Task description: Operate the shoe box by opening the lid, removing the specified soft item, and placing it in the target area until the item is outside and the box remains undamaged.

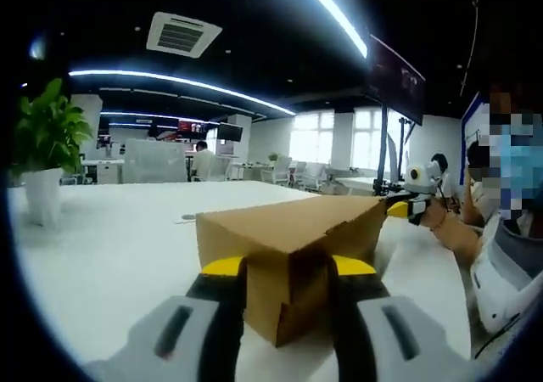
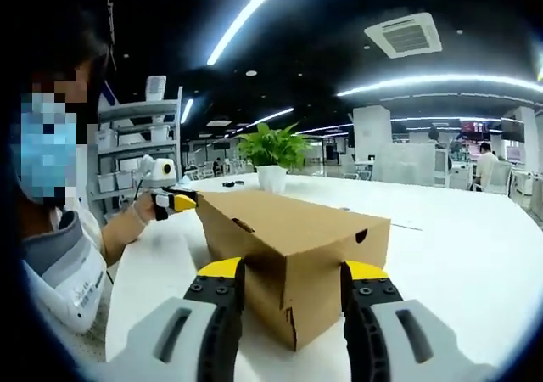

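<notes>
— Two tongs on one cardboard shoe box [image 1: 288, 255], one at each end. Where does that leave us?

— The box sits on the white surface [image 1: 110, 255], lid not yet lifted. The left tongs [image 1: 288, 272] straddle a near corner, jaws pressed against the cardboard on both sides. The right tongs [image 2: 293, 284] do the same at the opposite end; they show far off in the left gripper view too.

— And the soft item?

— Presumably inside; nothing of it shows.

— What's the risk?

— Squeezing, I'd say. Both sets of jaws bite on corners of thin card, so a hard pinch could crease or cave the wall. Pulling the ends apart or twisting could tear the lid seam.

— Anything else?

— If both tongs grip lid and base together, lifting raises the whole box instead of opening it. The potted plant [image 2: 271, 157] stands well beyond.
</notes>
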A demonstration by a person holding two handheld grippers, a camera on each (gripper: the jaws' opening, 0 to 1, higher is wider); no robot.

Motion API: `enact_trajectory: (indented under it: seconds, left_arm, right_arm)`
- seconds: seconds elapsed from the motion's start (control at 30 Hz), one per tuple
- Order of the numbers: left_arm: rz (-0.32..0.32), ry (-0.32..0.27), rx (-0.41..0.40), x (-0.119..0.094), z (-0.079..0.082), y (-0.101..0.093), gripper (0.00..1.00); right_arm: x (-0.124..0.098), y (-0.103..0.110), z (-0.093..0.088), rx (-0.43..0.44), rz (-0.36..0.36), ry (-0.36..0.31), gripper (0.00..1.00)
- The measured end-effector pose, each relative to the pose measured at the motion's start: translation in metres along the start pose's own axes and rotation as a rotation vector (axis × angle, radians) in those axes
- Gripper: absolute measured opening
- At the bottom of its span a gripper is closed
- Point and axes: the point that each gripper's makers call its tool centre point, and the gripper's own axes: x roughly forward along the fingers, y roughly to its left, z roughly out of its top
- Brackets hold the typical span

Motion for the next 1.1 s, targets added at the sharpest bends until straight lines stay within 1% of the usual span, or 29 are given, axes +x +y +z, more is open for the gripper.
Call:
enact_trajectory:
  seconds: [0.07, 0.2, 0.33, 0.37, 0.4, 0.5, 0.7, 0.9, 1.1]
  left_arm:
    - [0.002, -0.005, 0.007, 0.000, 0.001, 0.000, 0.38]
    - [0.006, 0.006, 0.015, 0.001, -0.001, 0.002, 0.38]
    - [0.005, -0.001, 0.011, 0.001, 0.000, 0.000, 0.38]
    - [0.005, -0.002, 0.011, 0.001, 0.000, 0.000, 0.38]
    - [0.005, -0.002, 0.012, 0.001, 0.000, 0.000, 0.38]
    - [0.005, 0.000, 0.012, 0.001, -0.001, 0.001, 0.38]
    - [0.005, -0.003, 0.013, 0.002, -0.001, 0.000, 0.38]
    - [-0.002, -0.012, 0.009, 0.002, 0.001, 0.000, 0.38]
    - [-0.005, -0.025, 0.016, 0.001, 0.003, -0.001, 0.39]
  right_arm:
    - [0.000, 0.000, 0.000, 0.000, 0.000, 0.001, 0.46]
    - [0.002, 0.001, -0.003, -0.016, -0.004, 0.011, 0.46]
    - [0.002, 0.001, 0.000, -0.017, -0.006, 0.003, 0.46]
    - [0.002, 0.001, 0.000, -0.022, -0.008, 0.002, 0.46]
    - [0.001, 0.001, 0.001, -0.055, -0.014, -0.001, 0.46]
    - [0.002, 0.002, 0.001, -0.068, -0.019, 0.003, 0.46]
    - [0.002, 0.002, 0.001, -0.071, -0.020, 0.000, 0.46]
    - [0.001, 0.002, 0.004, -0.094, -0.023, -0.014, 0.46]
    - [0.001, 0.002, 0.009, -0.095, -0.022, -0.045, 0.46]
